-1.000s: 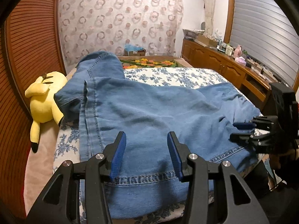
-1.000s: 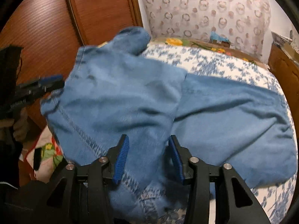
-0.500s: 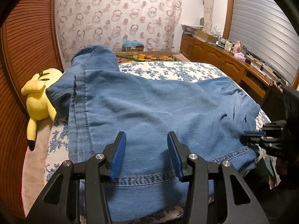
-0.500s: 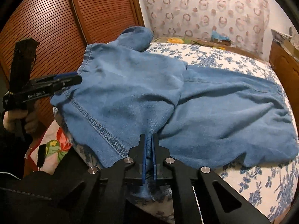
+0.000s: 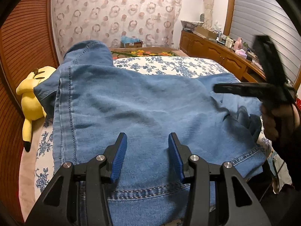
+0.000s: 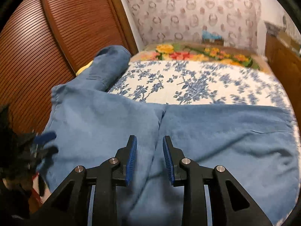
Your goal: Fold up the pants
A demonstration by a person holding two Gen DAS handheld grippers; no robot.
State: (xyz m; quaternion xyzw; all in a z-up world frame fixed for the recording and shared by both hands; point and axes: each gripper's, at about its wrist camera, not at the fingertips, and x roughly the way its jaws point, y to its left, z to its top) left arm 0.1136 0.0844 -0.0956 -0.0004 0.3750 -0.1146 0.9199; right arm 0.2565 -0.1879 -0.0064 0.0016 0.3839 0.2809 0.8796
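Blue denim pants (image 5: 131,109) lie spread over the near part of the bed, one end bunched up at the far left. They also fill the lower half of the right wrist view (image 6: 207,131). My left gripper (image 5: 147,146) is open and empty, just above the cloth near a stitched hem. My right gripper (image 6: 149,150) is open and empty, over the line where the two denim layers meet. The right gripper also shows blurred at the right of the left wrist view (image 5: 244,90), lifted above the pants. The left gripper shows blurred at the left edge of the right wrist view (image 6: 44,141).
The bed has a blue-flowered white cover (image 6: 188,82). A yellow plush toy (image 5: 31,101) lies at the bed's left edge beside a slatted wooden door (image 6: 47,37). A wooden sideboard (image 5: 216,54) with clutter runs along the right. A floral blanket (image 6: 197,53) lies at the bed's far end.
My right gripper was shut half a second ago and has opened; it has risen and swung over the pants. The left gripper stayed open and shifted slightly.
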